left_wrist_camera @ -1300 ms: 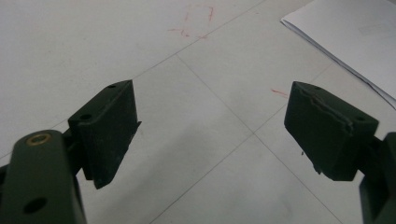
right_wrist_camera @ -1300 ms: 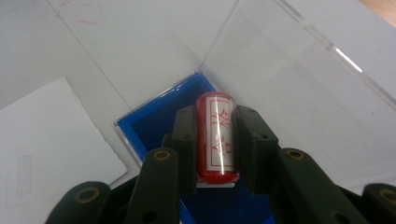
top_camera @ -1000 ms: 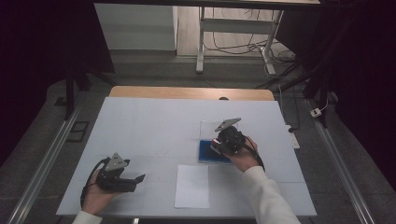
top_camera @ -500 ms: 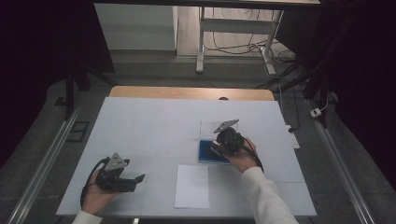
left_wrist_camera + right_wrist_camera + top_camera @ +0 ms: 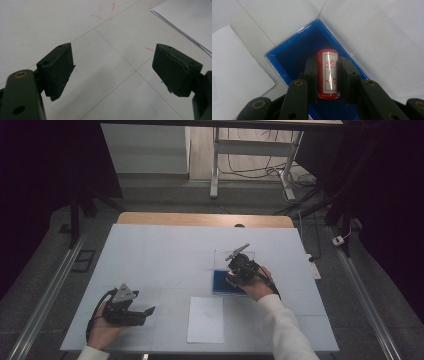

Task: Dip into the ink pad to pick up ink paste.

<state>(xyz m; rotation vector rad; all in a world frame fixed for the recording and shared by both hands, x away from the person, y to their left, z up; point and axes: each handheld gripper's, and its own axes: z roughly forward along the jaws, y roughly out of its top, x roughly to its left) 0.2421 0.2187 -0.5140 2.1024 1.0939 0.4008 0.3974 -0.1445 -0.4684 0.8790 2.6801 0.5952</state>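
My right gripper [image 5: 327, 75] is shut on a red cylindrical stamp [image 5: 327, 72] with a white label bearing red characters. It holds the stamp over a blue box [image 5: 294, 56] with a clear open lid. From above, the right gripper [image 5: 234, 276] sits over the blue box [image 5: 219, 281] at the table's centre right. A white sheet of paper [image 5: 206, 319] lies near the front edge. My left gripper [image 5: 142, 312] rests open at the front left; its jaws stand wide apart above the bare table, nothing between them [image 5: 113, 67].
The white table [image 5: 165, 255] has faint grid lines and small red marks [image 5: 105, 11]. A corner of the paper [image 5: 185, 17] lies to the right of the left gripper. Beyond the table's far edge stand a desk frame and cables on the floor.
The right gripper with the stamp has shifted slightly toward the near side over the blue box. The left gripper has stayed put.
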